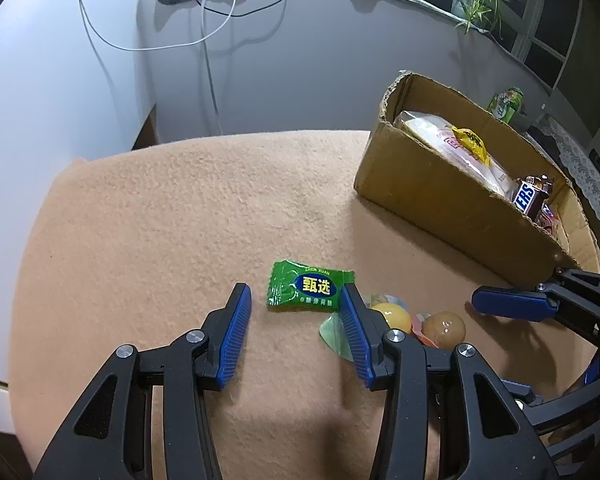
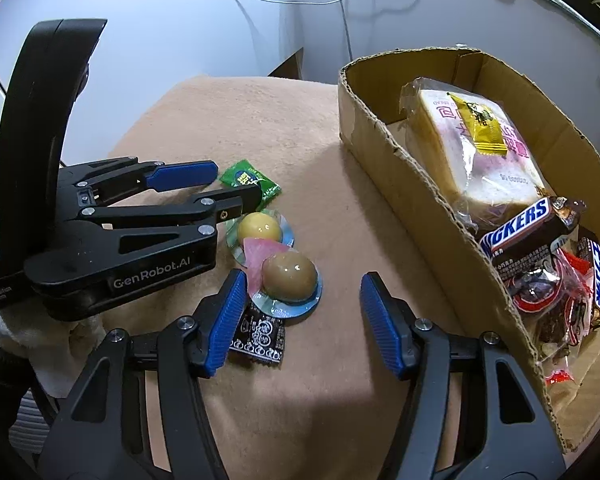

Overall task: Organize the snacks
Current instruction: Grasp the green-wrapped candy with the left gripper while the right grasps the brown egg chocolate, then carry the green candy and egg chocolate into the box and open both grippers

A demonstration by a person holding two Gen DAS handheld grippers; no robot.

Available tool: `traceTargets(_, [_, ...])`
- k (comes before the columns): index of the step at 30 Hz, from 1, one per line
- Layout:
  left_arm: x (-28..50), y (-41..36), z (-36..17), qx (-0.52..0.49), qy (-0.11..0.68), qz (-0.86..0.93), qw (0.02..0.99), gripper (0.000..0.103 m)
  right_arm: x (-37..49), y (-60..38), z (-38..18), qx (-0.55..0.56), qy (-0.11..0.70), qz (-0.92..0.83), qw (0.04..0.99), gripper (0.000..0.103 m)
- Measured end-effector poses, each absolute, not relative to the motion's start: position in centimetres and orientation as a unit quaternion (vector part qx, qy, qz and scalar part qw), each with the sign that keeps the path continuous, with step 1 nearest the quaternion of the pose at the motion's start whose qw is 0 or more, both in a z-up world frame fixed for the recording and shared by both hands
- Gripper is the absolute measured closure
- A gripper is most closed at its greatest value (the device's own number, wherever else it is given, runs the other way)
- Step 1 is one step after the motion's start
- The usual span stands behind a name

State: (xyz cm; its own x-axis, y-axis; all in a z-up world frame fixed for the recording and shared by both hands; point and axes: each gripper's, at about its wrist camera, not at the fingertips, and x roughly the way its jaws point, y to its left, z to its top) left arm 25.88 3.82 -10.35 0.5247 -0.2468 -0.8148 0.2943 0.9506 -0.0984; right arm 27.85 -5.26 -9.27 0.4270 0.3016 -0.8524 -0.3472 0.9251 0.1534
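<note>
A green candy packet [image 1: 311,289] lies on the tan cloth, just ahead of my open left gripper [image 1: 296,312], its right end near the right finger. It also shows in the right wrist view [image 2: 250,182]. A yellow jelly cup [image 2: 259,229], a brown jelly cup [image 2: 289,274] and a black sachet [image 2: 260,334] lie beside it. My open, empty right gripper [image 2: 302,312] is around the brown cup. The cardboard box [image 2: 396,160] holds bread [image 2: 476,152], a yellow packet [image 2: 480,124] and a Snickers bar [image 2: 520,224].
The left gripper [image 2: 216,188] shows in the right wrist view and the right gripper's finger [image 1: 512,304] in the left wrist view. Cables [image 1: 204,40] hang on the wall behind. A green can [image 1: 506,104] and a plant [image 1: 476,0] stand beyond the box.
</note>
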Motion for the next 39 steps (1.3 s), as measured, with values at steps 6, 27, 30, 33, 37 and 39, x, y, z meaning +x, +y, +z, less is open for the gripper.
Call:
traceTargets(6, [26.4,3.3,-10.2,0.034,0.459,-0.163,0.873,0.058,28.1,-4.4,-9.7,-0.031,0.501,0.192,0.843,0.052])
traceTargets(27, [26.3,3.5,-10.5,0.031,0.448,-0.172,0.877,0.092,28.0,-5.5,-9.7,-0.012,0.488,0.188,0.852,0.067])
traceTargets(30, [26.1,3.8,-10.2,0.028,0.444,-0.169,0.880,0.096,27.9,-5.7,-9.8,-0.008,0.487,0.188,0.853,0.068])
traceTargets(33, [25.9,4.0,-9.9,0.021,0.440,-0.169,0.882,0.096,27.7,-6.0,-9.6,-0.004,0.485,0.190,0.853,0.068])
traceTargets(37, [25.5,4.5,-9.2,0.010,0.436,-0.166,0.885,0.096,27.4,-6.3,-8.9,-0.005,0.478,0.193,0.857,0.068])
traceTargets(39, [25.3,4.6,-8.8,0.010,0.434,-0.166,0.885,0.096,27.2,-6.5,-8.5,-0.005,0.474,0.194,0.859,0.068])
